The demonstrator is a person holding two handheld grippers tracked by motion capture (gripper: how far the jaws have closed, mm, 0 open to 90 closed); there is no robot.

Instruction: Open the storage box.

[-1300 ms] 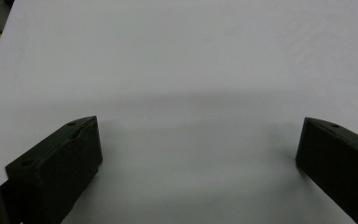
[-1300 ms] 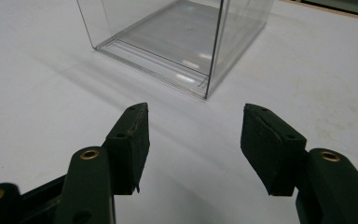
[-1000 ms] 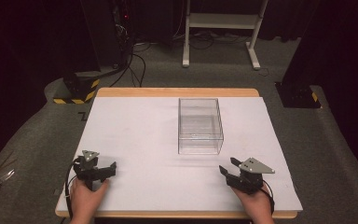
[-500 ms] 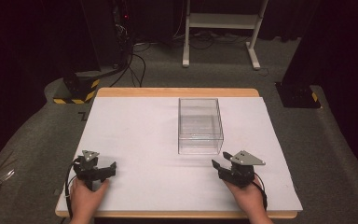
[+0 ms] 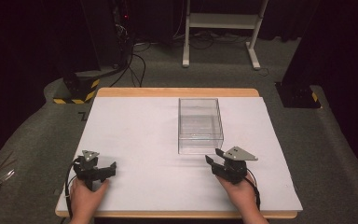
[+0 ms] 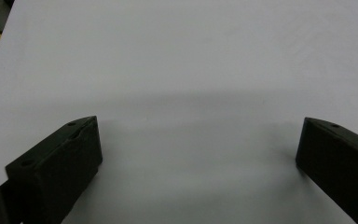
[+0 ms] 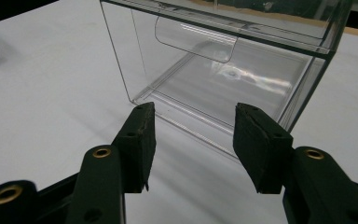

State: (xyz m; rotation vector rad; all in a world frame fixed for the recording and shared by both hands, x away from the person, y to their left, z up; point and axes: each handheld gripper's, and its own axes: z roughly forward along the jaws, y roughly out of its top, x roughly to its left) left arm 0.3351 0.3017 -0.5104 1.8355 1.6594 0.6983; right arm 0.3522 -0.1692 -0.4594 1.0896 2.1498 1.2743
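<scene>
Down at seven o'clock on the white table (image 5: 135, 135), the left gripper (image 5: 103, 171) rests with its jaws spread wide over bare surface. Past centre, toward one o'clock, stands the clear box (image 5: 200, 125), empty. Just beneath its near wall, the right gripper (image 5: 213, 161) is parted too, gripping nothing. I'd approach level and square, closing gently on the thin wall.

Wooden table (image 5: 177, 92) under a white sheet (image 5: 135, 135); clear plastic box (image 5: 199, 125) stands on the sheet, right of centre, nearer the table's far edge than its near one.
</scene>
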